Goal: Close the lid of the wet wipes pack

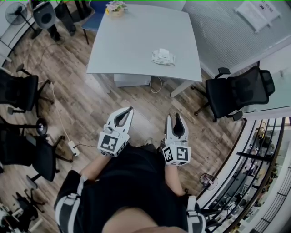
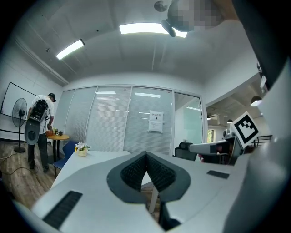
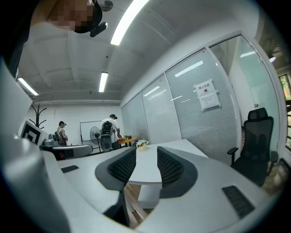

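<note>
The wet wipes pack (image 1: 163,57) is a white, crumpled-looking packet lying near the front right of the white table (image 1: 132,45); I cannot tell how its lid stands. Both grippers are held over the wooden floor, well short of the table. My left gripper (image 1: 130,109) is shut with nothing in it, its ribbed pads meeting in the left gripper view (image 2: 146,154). My right gripper (image 1: 174,115) is open and empty, with a clear gap between its pads in the right gripper view (image 3: 146,154). The pack is hidden in both gripper views.
A small flower pot (image 1: 115,8) stands at the table's far edge. A black office chair (image 1: 241,91) is to the table's right, and more chairs (image 1: 20,91) stand at the left. A power strip (image 1: 72,148) and cable lie on the floor. People stand by a fan (image 3: 95,134) at the back.
</note>
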The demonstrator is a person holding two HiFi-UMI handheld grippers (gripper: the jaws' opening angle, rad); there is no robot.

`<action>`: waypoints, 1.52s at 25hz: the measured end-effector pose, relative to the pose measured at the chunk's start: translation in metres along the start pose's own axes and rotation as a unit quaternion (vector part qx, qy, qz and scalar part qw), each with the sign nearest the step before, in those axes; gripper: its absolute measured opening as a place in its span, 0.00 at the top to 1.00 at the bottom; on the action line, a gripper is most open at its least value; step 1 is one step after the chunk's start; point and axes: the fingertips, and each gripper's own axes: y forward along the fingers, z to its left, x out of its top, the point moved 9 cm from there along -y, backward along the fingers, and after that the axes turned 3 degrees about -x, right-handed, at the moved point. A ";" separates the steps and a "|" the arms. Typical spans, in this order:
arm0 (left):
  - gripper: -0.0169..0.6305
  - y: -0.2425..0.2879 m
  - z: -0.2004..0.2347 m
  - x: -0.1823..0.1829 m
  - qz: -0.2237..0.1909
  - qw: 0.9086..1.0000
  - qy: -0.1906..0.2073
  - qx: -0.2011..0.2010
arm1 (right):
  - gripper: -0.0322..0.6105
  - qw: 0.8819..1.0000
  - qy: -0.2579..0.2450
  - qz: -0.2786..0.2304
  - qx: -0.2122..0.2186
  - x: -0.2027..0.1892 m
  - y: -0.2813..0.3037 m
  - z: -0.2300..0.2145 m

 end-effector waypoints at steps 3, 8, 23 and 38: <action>0.94 -0.002 0.016 -0.003 0.007 1.000 -0.004 -0.010 | 0.70 1.000 0.003 -0.003 -0.010 -0.003 0.007 0.012; 0.94 0.006 0.036 -0.007 0.015 1.000 -0.002 -0.021 | 0.71 1.000 0.003 0.000 -0.022 -0.008 0.023 0.020; 0.94 0.168 0.074 -0.003 0.027 1.000 -0.001 0.006 | 0.71 0.999 -0.002 -0.006 0.033 0.020 0.168 -0.069; 0.94 0.346 0.121 -0.025 0.109 0.993 0.030 0.040 | 0.72 0.995 -0.011 0.050 0.090 0.029 0.334 -0.183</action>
